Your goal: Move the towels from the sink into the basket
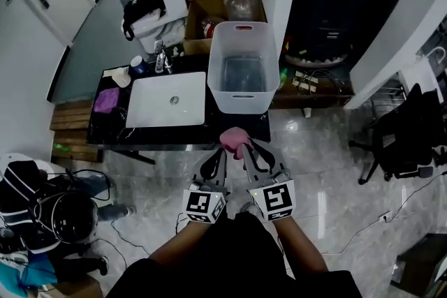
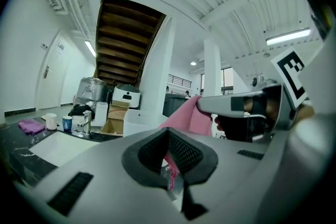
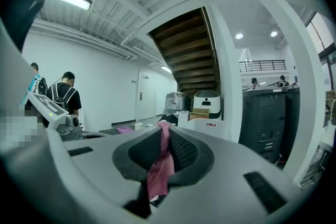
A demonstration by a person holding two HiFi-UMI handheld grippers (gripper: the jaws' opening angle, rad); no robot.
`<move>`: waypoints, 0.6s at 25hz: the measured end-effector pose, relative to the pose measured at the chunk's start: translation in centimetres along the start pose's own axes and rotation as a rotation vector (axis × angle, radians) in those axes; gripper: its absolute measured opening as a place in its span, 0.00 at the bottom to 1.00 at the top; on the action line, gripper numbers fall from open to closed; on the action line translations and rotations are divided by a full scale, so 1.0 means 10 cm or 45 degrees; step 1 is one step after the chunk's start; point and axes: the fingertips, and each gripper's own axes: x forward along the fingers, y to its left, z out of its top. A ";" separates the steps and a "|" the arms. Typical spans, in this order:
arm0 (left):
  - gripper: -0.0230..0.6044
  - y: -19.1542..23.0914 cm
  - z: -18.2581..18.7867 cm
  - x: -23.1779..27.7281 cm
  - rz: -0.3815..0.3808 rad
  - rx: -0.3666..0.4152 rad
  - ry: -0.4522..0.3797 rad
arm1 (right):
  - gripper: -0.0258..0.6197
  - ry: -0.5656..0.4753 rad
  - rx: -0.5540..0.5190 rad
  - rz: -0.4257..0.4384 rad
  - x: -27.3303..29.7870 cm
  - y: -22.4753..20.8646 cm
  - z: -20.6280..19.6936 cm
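Note:
In the head view a pink towel [image 1: 233, 137] hangs bunched in the air just in front of the black counter, below the white basket [image 1: 218, 84]. My left gripper [image 1: 222, 151] and right gripper [image 1: 244, 149] meet at it side by side. The left gripper view shows pink cloth [image 2: 187, 119] running into the left gripper [image 2: 169, 159], which is shut on a strip of it. In the right gripper view the right gripper [image 3: 164, 155] is shut on a fold of the pink towel [image 3: 159, 171]. The white sink [image 1: 150, 112] lies left of the basket and holds no towel.
A purple cloth [image 1: 107, 100], cups and a faucet [image 1: 160, 58] sit on the counter's left end. Cardboard boxes stand behind the basket. A black chair [image 1: 401, 139] is at the right, bags and helmets [image 1: 49, 216] on the floor at left. A person [image 3: 66, 93] stands far left.

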 end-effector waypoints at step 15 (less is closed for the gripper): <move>0.05 0.32 0.46 1.01 -0.099 -0.007 -0.121 | 0.12 -0.068 -0.057 -0.057 0.79 -0.81 0.65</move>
